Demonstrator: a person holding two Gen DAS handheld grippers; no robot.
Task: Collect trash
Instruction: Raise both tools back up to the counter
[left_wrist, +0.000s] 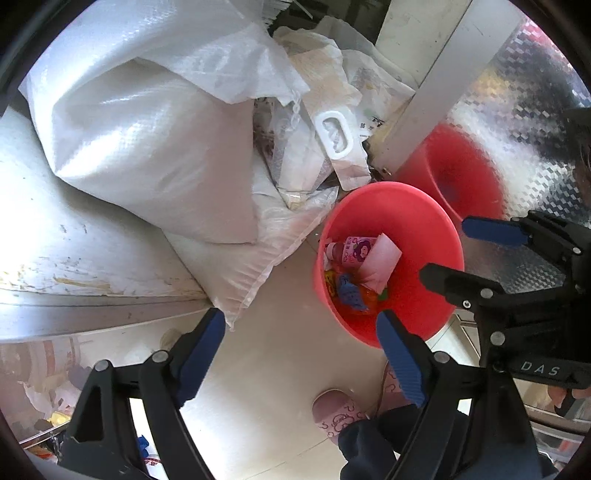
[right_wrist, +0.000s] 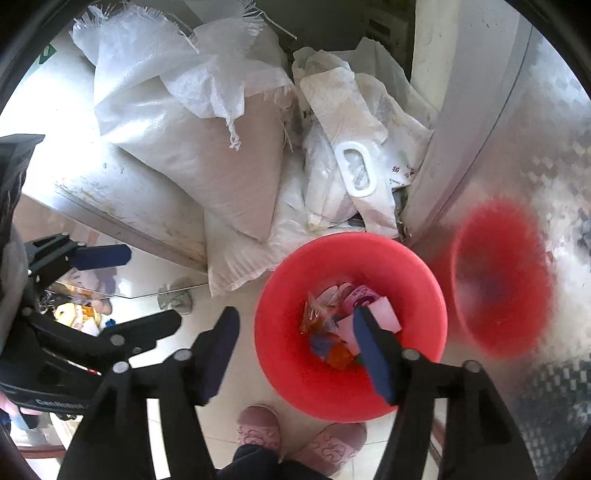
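Left gripper (left_wrist: 303, 354) and right gripper (right_wrist: 295, 354): both pointing steeply down, fingers spread, nothing between them.

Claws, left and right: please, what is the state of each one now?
Left claw: open, holding nothing.
Right claw: open, holding nothing, above the red bin.

A home's storage corner: woven white sacks (right_wrist: 192, 147) and crumpled bags heap behind a red plastic bin (right_wrist: 351, 325), with pink house slippers (right_wrist: 258, 424) on the tiled floor before it.
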